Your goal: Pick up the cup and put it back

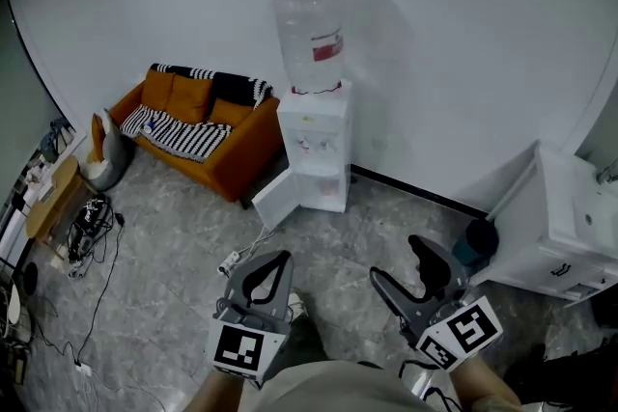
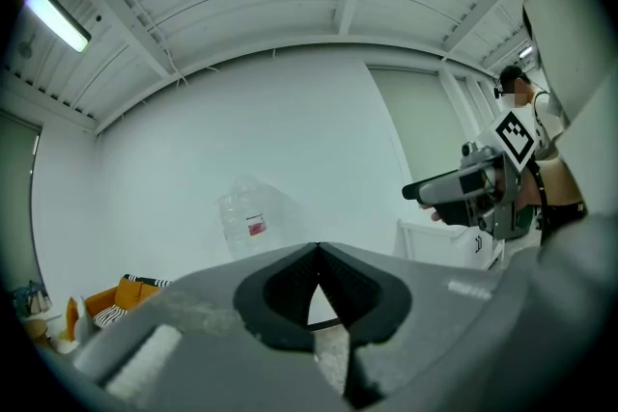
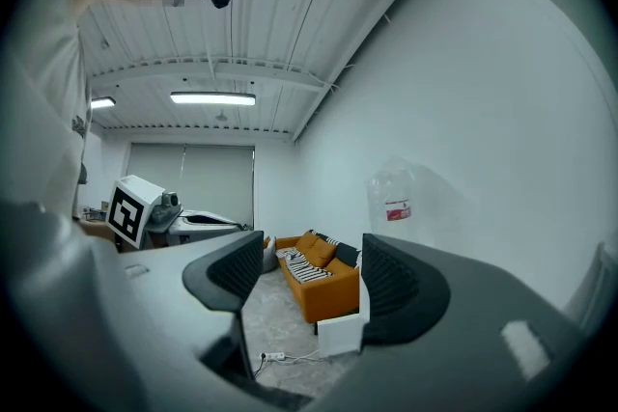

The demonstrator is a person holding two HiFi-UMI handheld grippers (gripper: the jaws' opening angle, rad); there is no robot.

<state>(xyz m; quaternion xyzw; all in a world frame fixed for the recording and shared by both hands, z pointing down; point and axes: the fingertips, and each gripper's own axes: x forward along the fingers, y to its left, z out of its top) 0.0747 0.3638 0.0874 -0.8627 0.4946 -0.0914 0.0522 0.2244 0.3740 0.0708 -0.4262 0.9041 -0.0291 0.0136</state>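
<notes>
The sofa [image 1: 208, 135] is orange, and the blanket [image 1: 183, 138] on it has black and white stripes. The water dispenser [image 1: 316, 150] is white. Its bottle [image 1: 311, 29] is clear and has a red label [image 1: 327, 44]. The wall [image 1: 463, 34] is plain white. The floor [image 1: 174, 275] is grey with a pale marbled pattern. The left gripper [image 1: 270, 263] and the right gripper [image 1: 398, 263] are dark grey, and each has a marker cube [image 1: 241, 349] with black squares on white. The cabinet [image 1: 550, 227] is white.

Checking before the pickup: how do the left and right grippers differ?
The left gripper has its jaws shut tip to tip; the right gripper has them apart. The right gripper frames the orange sofa between its jaws; the left gripper leaves barely a gap. Both hold nothing.
</notes>
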